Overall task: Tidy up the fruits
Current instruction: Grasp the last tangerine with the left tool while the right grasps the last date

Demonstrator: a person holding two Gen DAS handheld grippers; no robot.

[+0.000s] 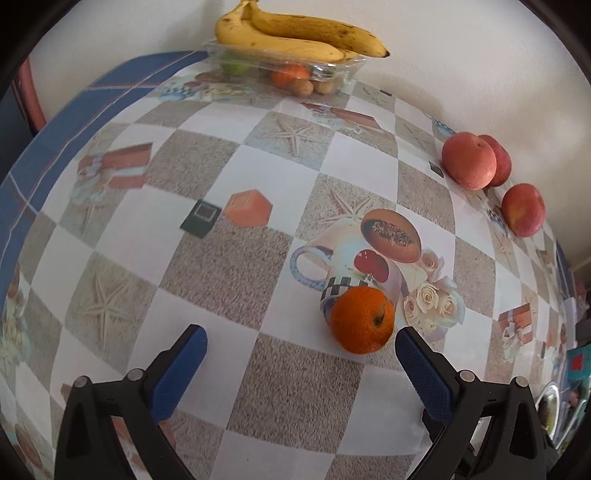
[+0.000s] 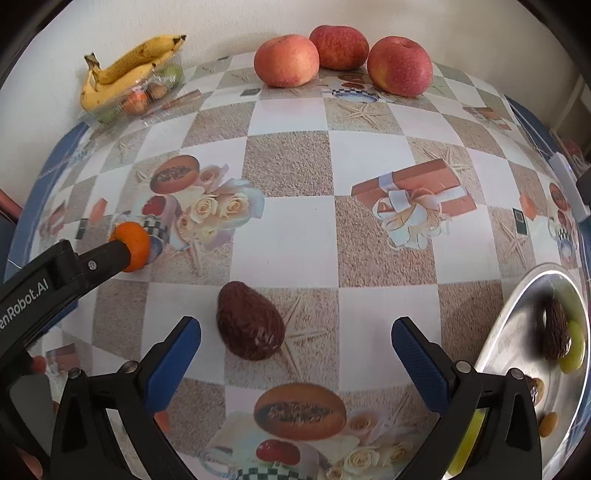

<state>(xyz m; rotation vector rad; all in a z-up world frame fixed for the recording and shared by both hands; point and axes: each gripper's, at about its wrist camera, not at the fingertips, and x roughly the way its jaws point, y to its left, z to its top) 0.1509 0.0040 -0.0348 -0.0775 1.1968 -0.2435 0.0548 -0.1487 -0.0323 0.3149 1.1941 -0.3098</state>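
An orange (image 1: 362, 319) lies on the patterned tablecloth just ahead of my left gripper (image 1: 301, 339), close to its right finger; the jaws stand open and hold nothing. In the right wrist view the same orange (image 2: 133, 248) shows at the tip of the left gripper's black arm (image 2: 55, 273). A dark brown avocado (image 2: 249, 325) lies just ahead of my open right gripper (image 2: 295, 332), nearer its left finger. Three red apples (image 2: 286, 61) sit by the far wall. Bananas (image 1: 295, 35) rest on a clear plastic tray (image 1: 328, 72) of small fruits.
A shiny metal plate (image 2: 517, 332) at the right edge of the right wrist view holds another avocado (image 2: 556, 332) and green fruits (image 2: 574, 347). The white wall (image 1: 443, 55) bounds the table behind the apples. The blue cloth border (image 1: 44, 147) marks the table's left edge.
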